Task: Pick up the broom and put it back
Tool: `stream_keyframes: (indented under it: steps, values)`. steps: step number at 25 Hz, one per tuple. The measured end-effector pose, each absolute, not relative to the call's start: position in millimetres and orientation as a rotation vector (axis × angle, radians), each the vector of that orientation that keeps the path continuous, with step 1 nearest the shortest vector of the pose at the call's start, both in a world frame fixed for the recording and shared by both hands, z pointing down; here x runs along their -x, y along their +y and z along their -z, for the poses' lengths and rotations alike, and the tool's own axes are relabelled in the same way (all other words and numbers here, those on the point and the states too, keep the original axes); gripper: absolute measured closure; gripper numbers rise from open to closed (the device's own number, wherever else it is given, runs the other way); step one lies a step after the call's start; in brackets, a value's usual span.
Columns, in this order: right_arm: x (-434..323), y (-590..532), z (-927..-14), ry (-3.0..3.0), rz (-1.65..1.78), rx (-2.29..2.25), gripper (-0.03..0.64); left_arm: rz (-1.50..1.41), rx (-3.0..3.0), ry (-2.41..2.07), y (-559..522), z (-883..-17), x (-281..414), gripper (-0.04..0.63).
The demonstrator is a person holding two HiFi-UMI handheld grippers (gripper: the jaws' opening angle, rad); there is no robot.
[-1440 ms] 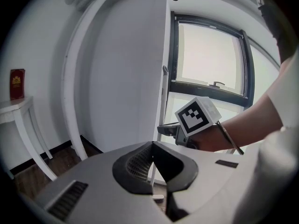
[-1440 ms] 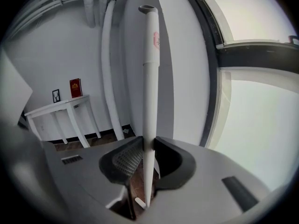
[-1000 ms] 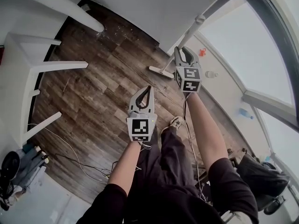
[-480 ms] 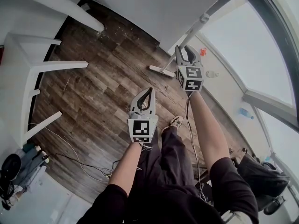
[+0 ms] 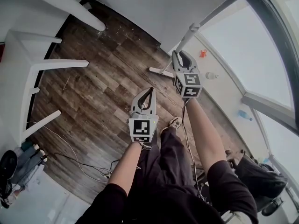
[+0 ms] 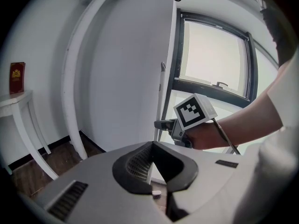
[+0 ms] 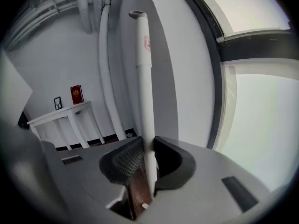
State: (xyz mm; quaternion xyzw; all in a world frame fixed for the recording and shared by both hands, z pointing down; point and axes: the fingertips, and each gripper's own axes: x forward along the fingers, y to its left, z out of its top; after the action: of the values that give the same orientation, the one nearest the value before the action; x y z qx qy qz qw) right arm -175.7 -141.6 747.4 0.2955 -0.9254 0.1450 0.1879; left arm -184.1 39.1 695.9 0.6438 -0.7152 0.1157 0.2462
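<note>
Seemingly, broom (image 5: 186, 38) rests on dark plank floor (image 5: 103, 92) beside white wall (image 5: 154, 8).

We see strong daylight from the window (image 5: 261, 55), its panes blown out to white glare. The wooden floor (image 5: 103, 87) is evenly lit, shadows soft. Both gripper views bend hard toward black, vignetted corners; the broom handle (image 7: 145, 101) is sharp, the near jaws slightly soft.

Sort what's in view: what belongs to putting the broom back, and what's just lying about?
Job in hand:
- broom
- right gripper, jaws just closing on the broom's handle

Lying about:
- white table
- red book
- small picture frame
</note>
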Motion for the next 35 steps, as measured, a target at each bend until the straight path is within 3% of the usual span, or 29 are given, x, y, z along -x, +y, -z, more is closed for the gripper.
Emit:
stream_keyframes:
  steps: [10, 27, 35]
  values:
    - [203.4, -111.4, -743.0, -2.631, -0.53, -0.752, 0.525, -0.315, -1.744, -1.976, 50.3, -685.7, 199.1, 0.594]
    - [206.5, -169.0, -758.8, -2.525, -0.553, -0.907, 0.522, -0.343, -1.773, -1.933, 46.5, -689.6, 204.7, 0.594]
    - [198.1, -155.9, -759.8, -2.517, -0.499, -0.868, 0.453, -0.346, -1.77, -1.929, 49.8, -691.7, 202.8, 0.594]
